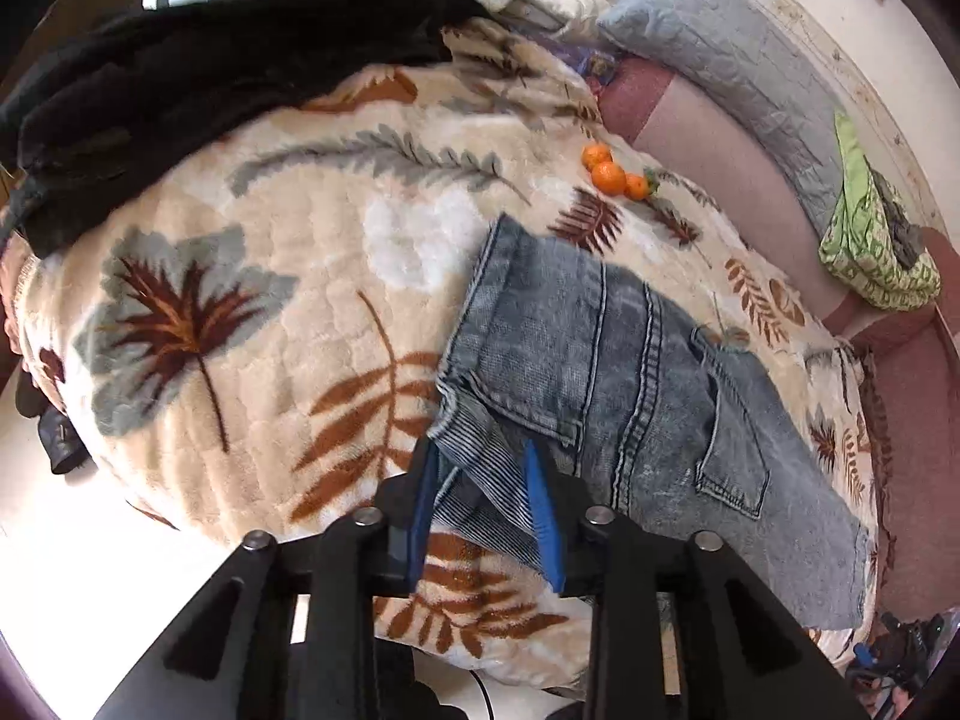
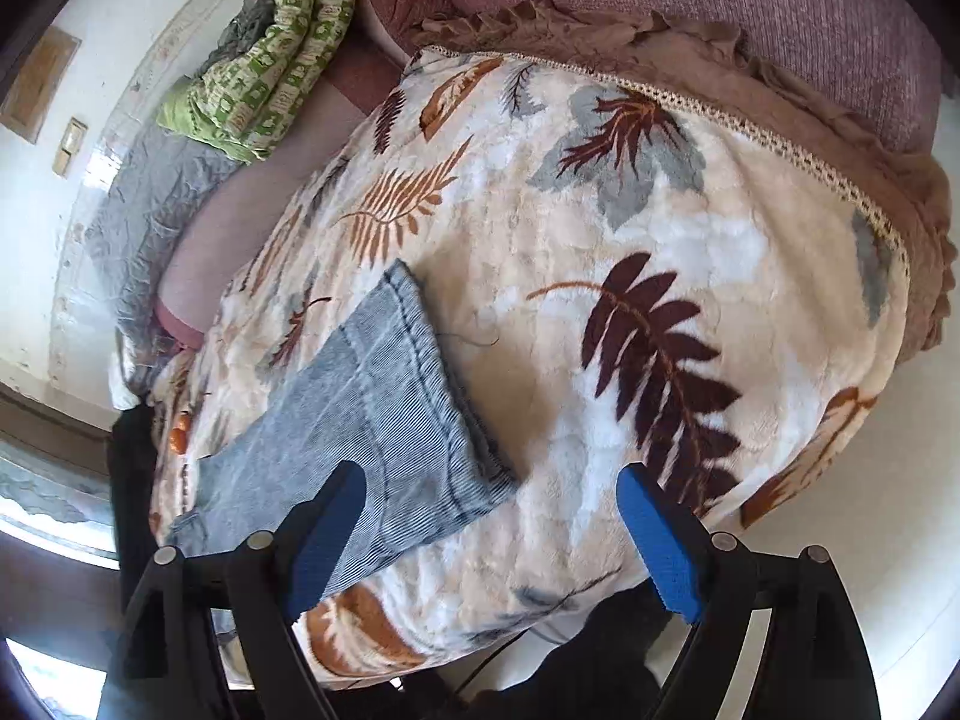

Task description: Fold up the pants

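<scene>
1. We see a leaf-patterned blanket (image 1: 252, 276) spread over the bed, cream with rust, maroon and grey fronds; its brown ruffled edge shows in the right wrist view
2. A dark garment (image 1: 198, 78) lies heaped on the blanket's far left part, and a grey quilted cushion (image 1: 738, 72) runs along the wall beyond
3. The pants (image 1: 648, 384), faded blue denim, lie on the blanket with a back pocket facing up; one corner of them rises off the blanket into our left gripper
4. A green patterned cloth (image 1: 870, 246) sits bunched near the wall, well apart from the pants
5. Our left gripper (image 1: 483, 516) has its blue pads closed narrowly on a fold of the denim at the pants' near corner
6. Our right gripper (image 2: 489, 534) hangs with its fingers spread wide, holding nothing; the hemmed end of the pants (image 2: 384, 414) lies just beside its left finger
7. Three small oranges (image 1: 612, 174) rest on the blanket beyond the pants
</scene>
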The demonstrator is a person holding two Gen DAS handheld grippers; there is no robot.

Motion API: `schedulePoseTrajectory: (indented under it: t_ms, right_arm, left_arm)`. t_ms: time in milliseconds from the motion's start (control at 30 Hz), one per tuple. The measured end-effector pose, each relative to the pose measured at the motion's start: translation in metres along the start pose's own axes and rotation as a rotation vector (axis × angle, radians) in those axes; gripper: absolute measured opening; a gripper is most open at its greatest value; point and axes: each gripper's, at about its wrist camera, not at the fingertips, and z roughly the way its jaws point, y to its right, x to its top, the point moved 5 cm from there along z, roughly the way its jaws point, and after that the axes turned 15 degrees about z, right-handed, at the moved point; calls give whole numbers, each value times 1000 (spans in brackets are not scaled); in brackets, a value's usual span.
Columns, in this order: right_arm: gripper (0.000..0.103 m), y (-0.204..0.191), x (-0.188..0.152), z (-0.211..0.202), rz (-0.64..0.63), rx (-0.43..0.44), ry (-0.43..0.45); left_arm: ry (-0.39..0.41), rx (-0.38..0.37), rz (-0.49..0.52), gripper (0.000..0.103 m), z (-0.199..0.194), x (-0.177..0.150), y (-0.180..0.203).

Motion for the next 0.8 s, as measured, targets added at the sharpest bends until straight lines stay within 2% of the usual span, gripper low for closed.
schedulePoseTrajectory:
  t_ms: [67,133,200,233,300,333,400,433,500,533,567,600,667,700,733,767,800]
  right_arm:
    - [88,-1,-8,14,63,58,-58]
    - [87,0,-11,30,104,78,-97]
    - [85,0,-12,45,142,86,-114]
    - [85,-1,-12,49,154,89,-105]
    - [83,-9,-11,53,133,82,-85]
    - [79,-11,-11,54,116,57,-82]
    - [61,-11,-8,59,102,-2,-74]
    - [55,-10,-7,60,93,-28,-71]
    - [31,-9,-4,57,65,-57,-55]
    - [30,-15,-4,53,26,-67,-38]
    - [28,-25,-5,46,-43,-92,4]
    - [27,-40,-8,37,-130,-118,64]
    - [27,-64,-14,26,-286,-185,157]
    - [27,-66,-15,35,-350,-259,170]
    - [27,-58,-17,54,-388,-337,123]
    - [31,-42,-16,75,-329,-370,-11]
    - [35,-40,-5,69,-280,-320,6]
  left_arm:
    - [96,42,26,48,-24,8,6]
    - [173,54,89,52,-40,18,22]
    - [211,59,169,60,-45,26,43]
    - [215,52,202,60,-42,28,54]
    - [205,34,251,60,-31,33,73]
    - [190,31,269,60,-23,35,82]
    - [162,19,311,61,-3,36,99]
    - [134,15,344,63,12,35,107]
    - [-8,75,402,64,50,22,114]
    - [-77,102,422,64,68,13,114]
    - [-84,115,444,66,77,6,114]
    - [-27,133,466,70,73,4,114]
    - [-22,140,478,70,69,3,115]
    - [-31,131,467,70,67,4,114]
    - [-40,128,451,70,65,7,113]
    - [-38,128,432,70,60,12,112]
    - [-12,121,411,70,51,18,112]
